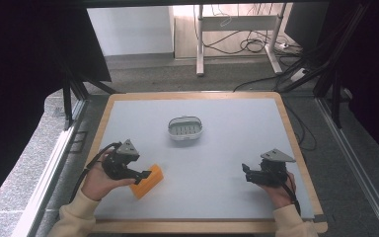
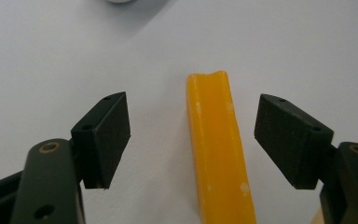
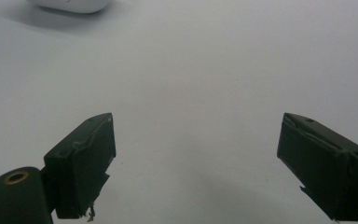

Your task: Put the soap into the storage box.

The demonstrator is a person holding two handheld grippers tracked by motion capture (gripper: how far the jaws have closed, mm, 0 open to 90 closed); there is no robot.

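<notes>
White dish (image 3: 70,4), apparently edge-cropped

The right tool (image 3: 196,163) (jaws wide apart) hovers over bare table (image 3: 205,70), white dish (image 3: 70,4) far off.

I see a grey carpet floor (image 1: 143,74), a metal desk frame (image 1: 237,22) with loose cables (image 1: 249,44), and dark curtains (image 1: 19,74) at both sides.
</notes>
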